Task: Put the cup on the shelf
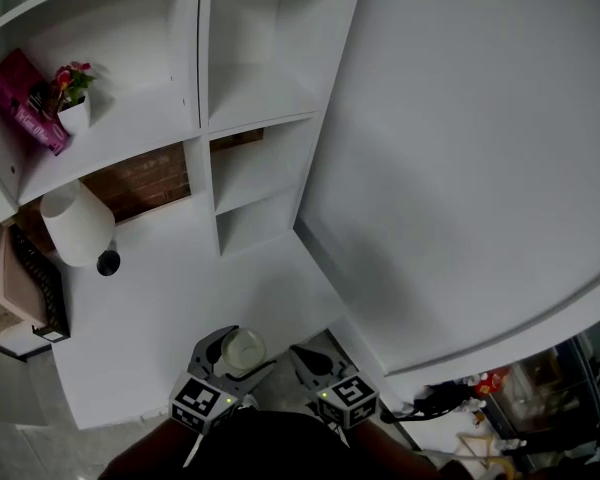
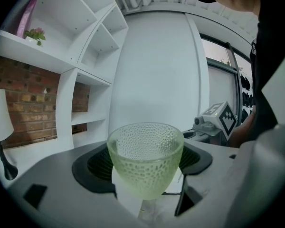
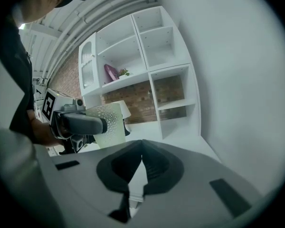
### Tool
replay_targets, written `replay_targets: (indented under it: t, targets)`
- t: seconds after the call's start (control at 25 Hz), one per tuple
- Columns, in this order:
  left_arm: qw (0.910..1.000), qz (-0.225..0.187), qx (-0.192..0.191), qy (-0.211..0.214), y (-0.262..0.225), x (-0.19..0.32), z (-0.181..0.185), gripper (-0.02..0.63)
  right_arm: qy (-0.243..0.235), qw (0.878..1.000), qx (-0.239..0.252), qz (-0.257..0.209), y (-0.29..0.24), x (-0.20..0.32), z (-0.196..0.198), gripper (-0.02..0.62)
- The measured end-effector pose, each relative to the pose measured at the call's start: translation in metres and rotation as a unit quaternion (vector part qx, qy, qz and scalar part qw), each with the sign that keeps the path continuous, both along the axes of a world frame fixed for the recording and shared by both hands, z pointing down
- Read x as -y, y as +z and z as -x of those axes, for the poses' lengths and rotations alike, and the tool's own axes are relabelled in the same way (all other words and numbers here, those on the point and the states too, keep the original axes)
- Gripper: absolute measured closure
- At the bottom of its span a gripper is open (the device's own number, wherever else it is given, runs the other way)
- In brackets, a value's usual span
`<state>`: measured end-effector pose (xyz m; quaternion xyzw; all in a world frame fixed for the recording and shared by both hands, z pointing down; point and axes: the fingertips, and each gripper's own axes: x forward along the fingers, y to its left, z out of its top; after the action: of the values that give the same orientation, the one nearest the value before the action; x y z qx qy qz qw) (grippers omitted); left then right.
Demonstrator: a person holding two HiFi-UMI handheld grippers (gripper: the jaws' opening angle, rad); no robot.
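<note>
White lamp (image 1: 77, 225), brick wall (image 1: 140, 183), pink pkg (image 1: 20, 98) beside potted flowers (image 1: 73, 96).

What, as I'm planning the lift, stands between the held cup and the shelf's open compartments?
Nothing visible. The left gripper holds the cup; bare counter runs ahead to the shelf, and the lamp stands off to the left.

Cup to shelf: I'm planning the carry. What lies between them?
Head view: only bare white tabletop lies between the cup and the shelf; the lamp stands left of that path.
</note>
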<state>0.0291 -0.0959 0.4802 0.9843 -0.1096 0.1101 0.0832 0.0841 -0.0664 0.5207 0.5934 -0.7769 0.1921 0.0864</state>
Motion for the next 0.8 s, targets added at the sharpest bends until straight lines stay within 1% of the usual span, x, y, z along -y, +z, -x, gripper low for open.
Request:
replay_targets:
  t: [0.12,0.2,0.44,0.64,0.8]
  targets:
    - [1.0000,-0.005,0.000,0.001,0.005,0.025,-0.003,0.218,0.006,1.000,-0.002,-0.002,0.001,0.023,-0.004,0.591]
    - [1.0000,0.001,0.000,0.001,0.006,0.037,-0.006,0.218,0.008,1.000,-0.005,-0.002,0.002,0.034,-0.006,0.591]
    - [1.0000,0.009,0.001,0.001,0.012,0.056,-0.011,0.218,-0.006,1.000,-0.009,0.004,0.005,0.056,-0.007,0.591]
    - [0.9998,0.010,0.008,-0.014,0.019,0.071,-0.011,0.218,-0.015,1.000,-0.003,0.002,0.008,0.074,-0.011,0.591]
    - [0.9993,0.003,0.014,-0.035,0.021,0.085,-0.014,0.218,-0.035,0.999,0.007,-0.001,0.007,0.089,-0.015,0.591]
